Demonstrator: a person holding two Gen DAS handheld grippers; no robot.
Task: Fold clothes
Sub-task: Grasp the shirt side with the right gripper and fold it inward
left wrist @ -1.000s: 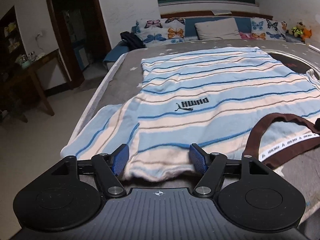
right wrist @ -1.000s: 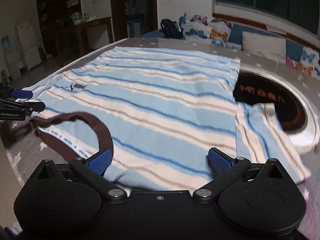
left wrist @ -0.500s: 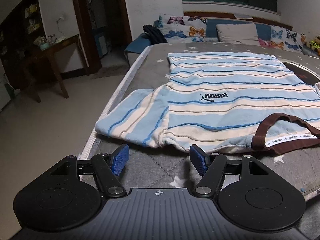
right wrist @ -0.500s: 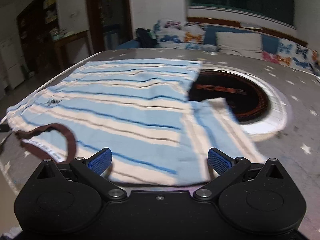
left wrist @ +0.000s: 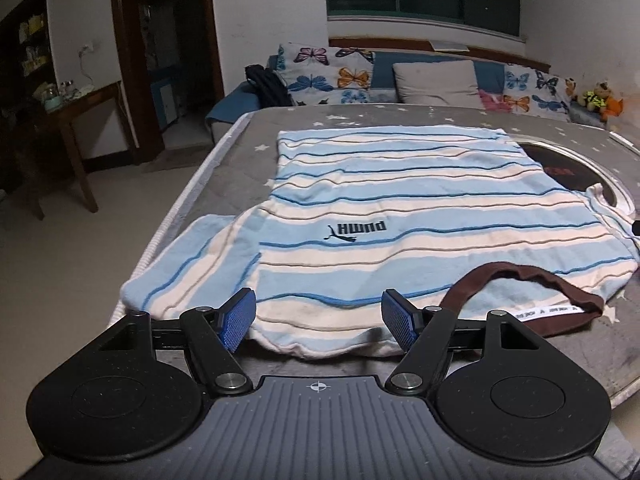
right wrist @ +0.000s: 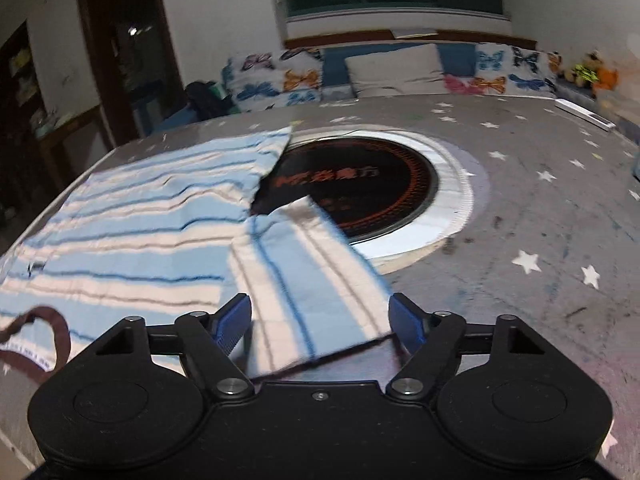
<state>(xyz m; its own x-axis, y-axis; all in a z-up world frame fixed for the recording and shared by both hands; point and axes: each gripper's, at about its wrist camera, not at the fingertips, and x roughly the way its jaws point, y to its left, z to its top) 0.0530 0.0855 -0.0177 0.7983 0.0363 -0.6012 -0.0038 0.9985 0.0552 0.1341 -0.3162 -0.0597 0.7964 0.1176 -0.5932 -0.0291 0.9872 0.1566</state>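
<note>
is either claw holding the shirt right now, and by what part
Nothing is held. The left claw is open at the shirt's shoulder edge, and the right claw is open around its sleeve; neither is closed on the cloth.

Blue and cream striped t-shirt (left wrist: 408, 216) is spread flat on the tabletop, brown collar (left wrist: 532, 300) at the near edge. One sleeve (right wrist: 304, 280) overlaps the dark round inset.

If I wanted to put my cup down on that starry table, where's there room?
Bare cloth lies right of the round cooktop, out to the table's right edge, and in a strip beyond the shirt toward the cushions. A narrow strip runs along the shirt's left. The middle is crowded: the shirt covers it, one sleeve draped over the cooktop.
</note>
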